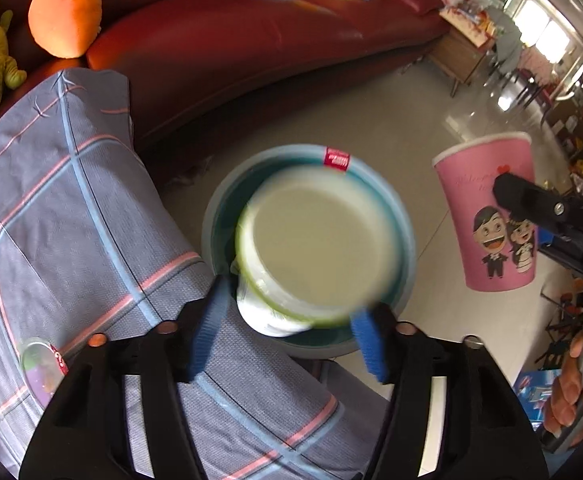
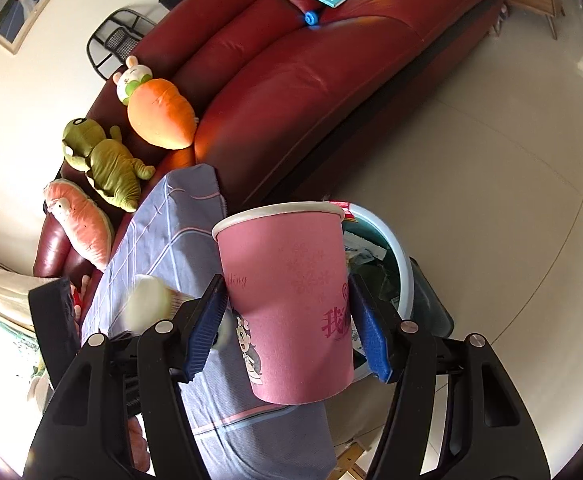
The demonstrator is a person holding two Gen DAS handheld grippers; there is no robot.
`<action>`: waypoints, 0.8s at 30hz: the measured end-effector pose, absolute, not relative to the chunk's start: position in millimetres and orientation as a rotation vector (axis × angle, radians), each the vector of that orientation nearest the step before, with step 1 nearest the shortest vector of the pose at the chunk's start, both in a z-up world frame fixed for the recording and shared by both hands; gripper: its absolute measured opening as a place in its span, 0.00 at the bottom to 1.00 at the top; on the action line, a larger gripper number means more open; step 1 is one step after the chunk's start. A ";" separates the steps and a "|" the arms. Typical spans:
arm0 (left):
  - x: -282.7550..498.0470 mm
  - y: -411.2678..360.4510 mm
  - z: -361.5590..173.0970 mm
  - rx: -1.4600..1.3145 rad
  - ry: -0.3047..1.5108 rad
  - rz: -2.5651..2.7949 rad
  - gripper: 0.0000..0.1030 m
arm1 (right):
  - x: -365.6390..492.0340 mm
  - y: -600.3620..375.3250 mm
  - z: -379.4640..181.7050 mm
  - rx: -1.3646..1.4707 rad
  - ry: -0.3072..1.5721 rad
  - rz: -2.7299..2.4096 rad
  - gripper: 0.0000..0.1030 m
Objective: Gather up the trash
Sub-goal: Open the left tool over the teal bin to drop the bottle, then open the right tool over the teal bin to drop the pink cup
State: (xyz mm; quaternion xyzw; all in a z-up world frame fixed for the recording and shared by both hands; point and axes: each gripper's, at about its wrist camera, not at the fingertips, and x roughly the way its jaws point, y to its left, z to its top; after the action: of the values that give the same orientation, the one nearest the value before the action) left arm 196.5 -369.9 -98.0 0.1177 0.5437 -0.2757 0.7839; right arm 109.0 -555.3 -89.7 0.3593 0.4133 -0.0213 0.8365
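Observation:
A white tub with a green rim (image 1: 311, 248) hangs blurred between my left gripper's (image 1: 287, 332) blue pads, right over the round light-blue bin (image 1: 219, 200). The gripper itself looks sharp, so the tub is loose in open jaws. The right wrist view catches the same tub (image 2: 147, 304) as a pale smear. My right gripper (image 2: 291, 328) is shut on a pink paper cup (image 2: 287, 280) with cartoon figures, held upright beside the bin (image 2: 403, 264), which has wrappers inside. The left wrist view shows the cup (image 1: 487, 216) to the right, above the floor.
A table under a grey plaid cloth (image 1: 71, 200) stands against the bin's left side, with a round foil lid (image 1: 41, 364) on it. A dark red sofa (image 2: 291, 80) with plush toys (image 2: 159, 116) and books curves behind. Pale tiled floor (image 2: 491, 160) spreads to the right.

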 end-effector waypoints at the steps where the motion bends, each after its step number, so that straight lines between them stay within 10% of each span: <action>1: 197.0 -369.9 -101.3 0.260 1.178 -0.584 0.71 | 108.7 -556.1 -90.3 0.760 0.878 -0.045 0.57; 24: 196.7 -316.8 -82.0 0.122 1.132 -0.546 0.89 | 139.9 -535.5 -107.5 0.727 0.964 -0.066 0.70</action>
State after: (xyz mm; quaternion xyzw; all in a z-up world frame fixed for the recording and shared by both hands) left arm 196.7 -316.8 -82.0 0.0572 0.5291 -0.2550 0.8073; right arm 139.9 -535.5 -107.5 0.3416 0.4530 -0.0308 0.8229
